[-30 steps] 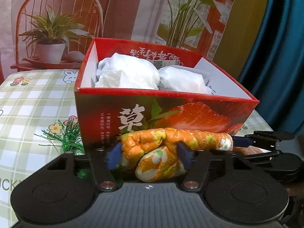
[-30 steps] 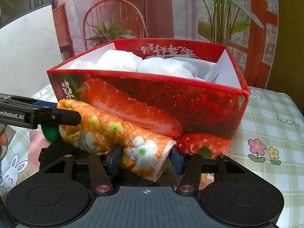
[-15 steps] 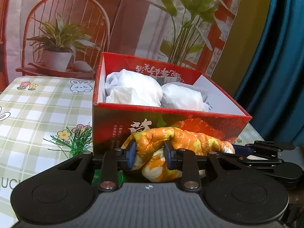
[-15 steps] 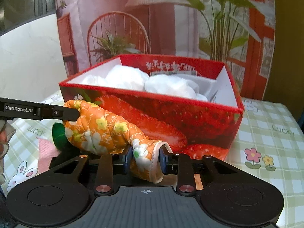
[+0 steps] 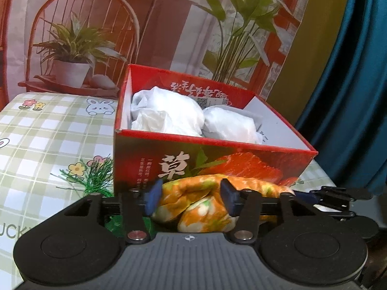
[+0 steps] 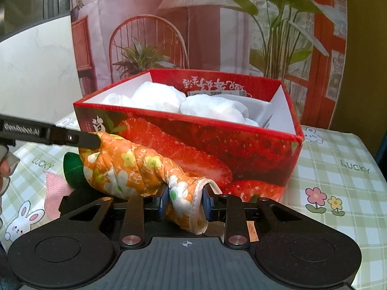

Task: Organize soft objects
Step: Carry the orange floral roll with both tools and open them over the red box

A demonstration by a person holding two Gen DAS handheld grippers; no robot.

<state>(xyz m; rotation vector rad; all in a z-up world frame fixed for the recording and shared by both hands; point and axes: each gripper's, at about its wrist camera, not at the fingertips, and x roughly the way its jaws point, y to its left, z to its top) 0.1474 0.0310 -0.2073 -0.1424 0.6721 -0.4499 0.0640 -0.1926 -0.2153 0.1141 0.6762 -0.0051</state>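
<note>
An orange flowered quilted cloth (image 5: 193, 200) lies rolled up in front of the red strawberry box (image 5: 217, 166). My left gripper (image 5: 191, 198) is around its bunched end with jaws opening; the cloth still fills the gap. My right gripper (image 6: 185, 204) is shut on the cloth's (image 6: 130, 169) other end, at its white hem. In the right wrist view, one of the left gripper's fingers (image 6: 79, 140) rests on top of the roll. The box (image 6: 193, 140) holds white soft bundles (image 6: 157, 96) on the left and in the middle.
A green soft thing (image 6: 72, 169) and a pink cloth (image 6: 55, 188) lie behind the roll on the checked tablecloth (image 6: 338, 169). A green grass-like tuft (image 5: 96, 178) sits left of the box. A printed backdrop stands behind, a blue curtain (image 5: 350, 96) at the right.
The left jaws squeezed the bunched cloth half a second ago and have now spread wide again. The right jaws narrowed onto the cloth's hem end and stayed there.
</note>
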